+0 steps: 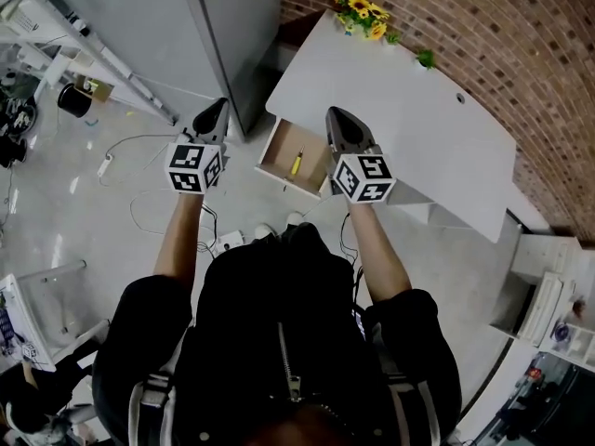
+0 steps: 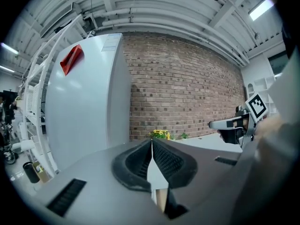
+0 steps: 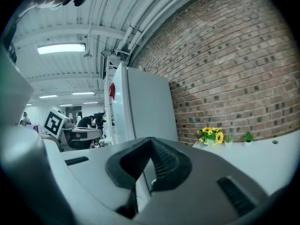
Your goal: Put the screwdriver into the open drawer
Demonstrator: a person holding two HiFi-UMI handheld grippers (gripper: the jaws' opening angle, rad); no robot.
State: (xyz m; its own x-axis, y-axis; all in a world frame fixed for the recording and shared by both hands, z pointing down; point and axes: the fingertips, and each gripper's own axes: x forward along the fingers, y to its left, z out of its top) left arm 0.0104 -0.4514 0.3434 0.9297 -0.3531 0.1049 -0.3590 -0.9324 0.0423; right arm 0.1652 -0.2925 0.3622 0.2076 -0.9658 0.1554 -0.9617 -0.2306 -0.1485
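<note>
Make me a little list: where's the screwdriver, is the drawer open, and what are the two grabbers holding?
screwdriver: yellow, lying inside the drawer
drawer: pulled open, under the white table
left gripper: shut, holding nothing
right gripper: shut, holding nothing
flowers: yellow, at the table's far end

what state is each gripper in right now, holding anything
Left gripper: closed, holding nothing.
Right gripper: closed, holding nothing.

A workshop-like lab: bare brick wall (image 1: 446, 26), exposed ceiling pipes (image 2: 164, 27), loose cables (image 1: 138, 138) across the concrete floor (image 1: 56, 221), a ladder (image 1: 102, 63).
</note>
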